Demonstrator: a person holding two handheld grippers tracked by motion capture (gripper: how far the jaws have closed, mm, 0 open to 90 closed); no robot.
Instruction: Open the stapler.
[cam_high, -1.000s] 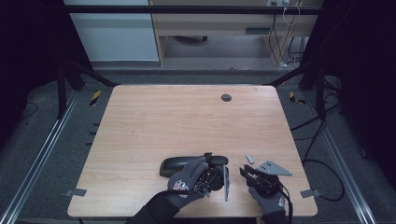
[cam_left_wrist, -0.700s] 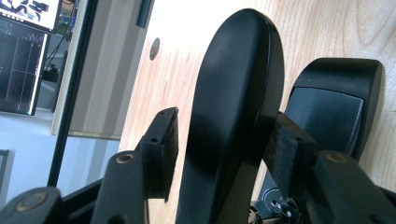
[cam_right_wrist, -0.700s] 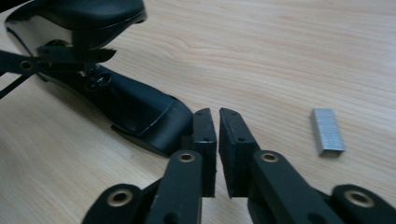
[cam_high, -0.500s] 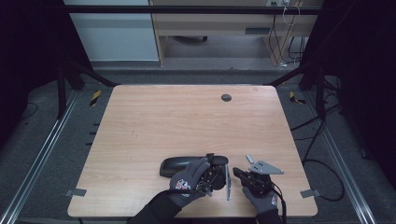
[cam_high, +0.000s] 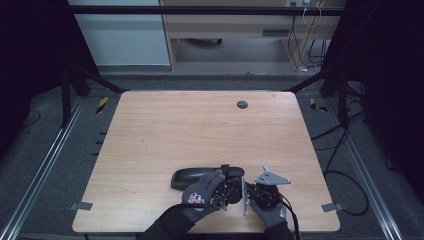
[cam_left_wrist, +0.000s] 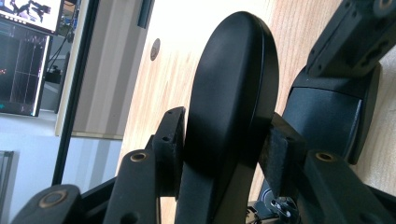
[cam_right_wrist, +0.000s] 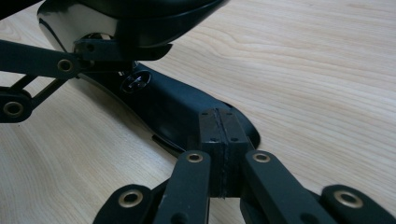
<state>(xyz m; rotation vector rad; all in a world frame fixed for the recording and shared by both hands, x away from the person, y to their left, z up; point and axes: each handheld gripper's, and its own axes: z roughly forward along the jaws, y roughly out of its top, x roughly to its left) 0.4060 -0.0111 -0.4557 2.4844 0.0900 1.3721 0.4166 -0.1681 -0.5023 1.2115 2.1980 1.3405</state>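
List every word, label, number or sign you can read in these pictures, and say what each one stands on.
No text can be read.
Glove on the left hand: a red and white logo mark, too small and blurred to read.
Monitor in the left gripper view: coloured lines and small marks on a dark screen, unreadable.
Black case: plain, no lettering in sight.
Wooden table: no marks or labels.

This looks like a lab. A wooden bench (cam_high: 200, 130) stands on grey carpet inside a black metal frame (cam_high: 65, 90). Cables (cam_high: 345, 165) lie on the floor, and a screen (cam_left_wrist: 25, 56) glows at the left.
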